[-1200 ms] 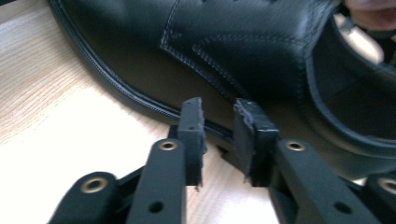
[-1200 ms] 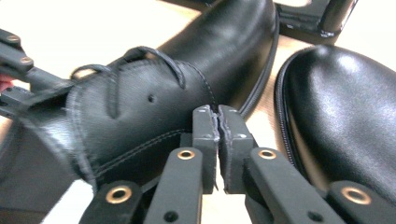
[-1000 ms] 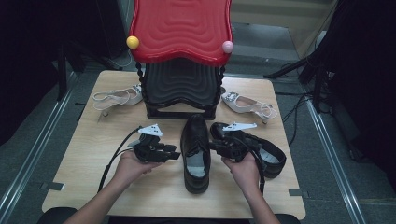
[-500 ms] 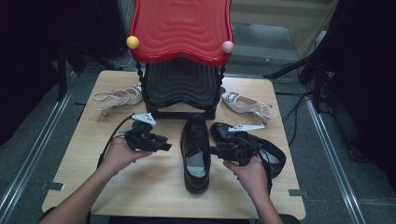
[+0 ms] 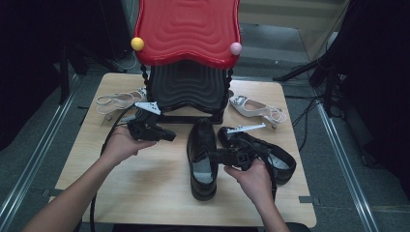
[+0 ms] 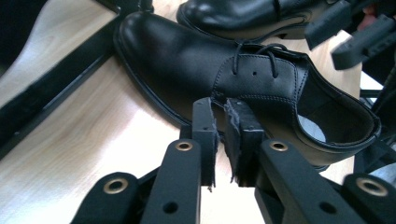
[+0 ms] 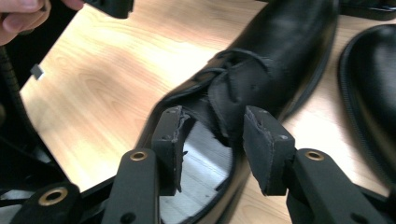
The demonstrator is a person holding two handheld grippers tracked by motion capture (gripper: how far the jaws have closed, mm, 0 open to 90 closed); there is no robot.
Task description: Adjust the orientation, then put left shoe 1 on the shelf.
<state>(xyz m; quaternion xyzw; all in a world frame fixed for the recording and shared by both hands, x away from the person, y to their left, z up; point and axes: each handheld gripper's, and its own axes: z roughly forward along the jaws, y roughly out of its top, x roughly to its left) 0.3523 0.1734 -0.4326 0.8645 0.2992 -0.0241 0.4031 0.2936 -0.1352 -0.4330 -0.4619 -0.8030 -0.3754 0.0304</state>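
Note:
A black lace-up shoe (image 5: 202,145) lies in the middle of the wooden table (image 5: 145,188), toe toward the rack; its mate (image 5: 273,157) lies just to its right. My left gripper (image 5: 169,137) hovers left of the shoe and points at it. Its jaws (image 6: 220,105) have just been closing to a narrow slit, with nothing between them. My right gripper (image 5: 212,156) reaches from the right over the shoe's opening. Its jaws (image 7: 215,119) have just been opening and stand apart on either side of the tongue and laces (image 7: 233,79), pressing on nothing.
A red-topped black rack (image 5: 188,72) stands at the table's far middle. White sandals lie on either side of it, one at the left (image 5: 116,100) and one at the right (image 5: 256,109). The left gripper's cable (image 5: 104,145) trails over the table's near left.
The left hand has lifted and drawn back from the shoe toward the far left, and its jaws have come nearly together. The right gripper's jaws have spread apart over the shoe.

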